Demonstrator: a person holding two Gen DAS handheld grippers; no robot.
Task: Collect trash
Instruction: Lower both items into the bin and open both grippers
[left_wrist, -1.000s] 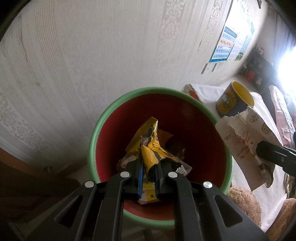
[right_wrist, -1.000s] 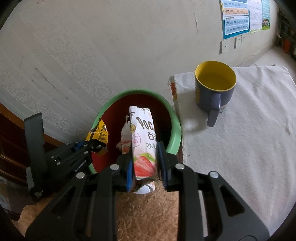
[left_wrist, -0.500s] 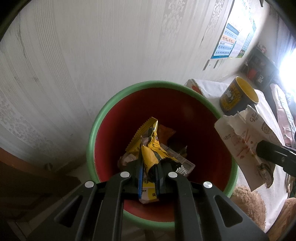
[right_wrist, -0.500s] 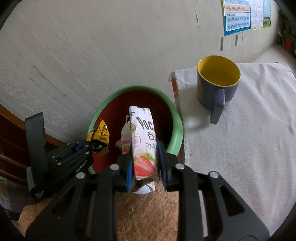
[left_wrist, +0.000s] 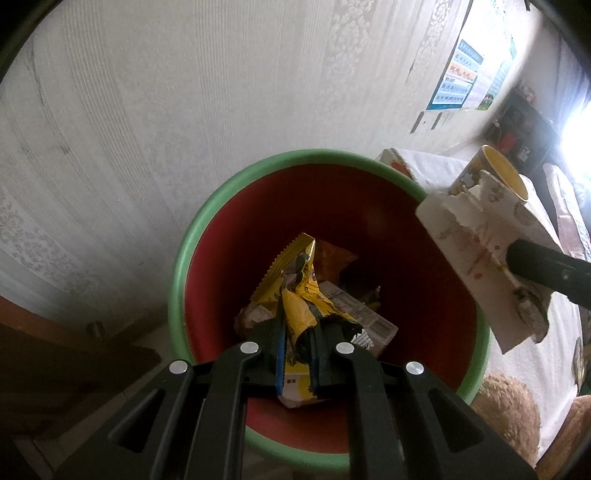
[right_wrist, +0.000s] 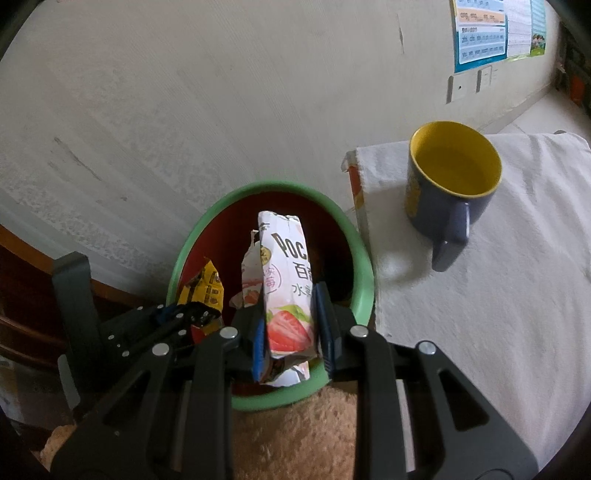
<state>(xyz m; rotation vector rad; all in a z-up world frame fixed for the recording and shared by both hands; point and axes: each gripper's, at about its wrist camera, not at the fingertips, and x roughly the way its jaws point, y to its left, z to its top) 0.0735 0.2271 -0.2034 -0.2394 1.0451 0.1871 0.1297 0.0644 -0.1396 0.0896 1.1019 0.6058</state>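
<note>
step: drop trash | left tongs (left_wrist: 297, 354) clamped on yellow snack wrapper (left_wrist: 295, 295) above red bin (left_wrist: 229, 206) | right tongs (right_wrist: 291, 328) clamped on strawberry pocky packet (right_wrist: 286, 280) above bin rim | advice: centre each over the opening, then part the tongs

Over the last second the left gripper (left_wrist: 298, 345) and its yellow wrapper (left_wrist: 300, 295) have sunk a little toward the red inside of the green-rimmed bin (left_wrist: 221, 206). The right gripper (right_wrist: 291, 328) has carried the strawberry Pocky packet (right_wrist: 286, 280) further over the bin's mouth. Seen from the left wrist, the packet's torn top now overlaps the yellow-lined mug (left_wrist: 476, 177), and from the right wrist the mug sits higher.
</note>
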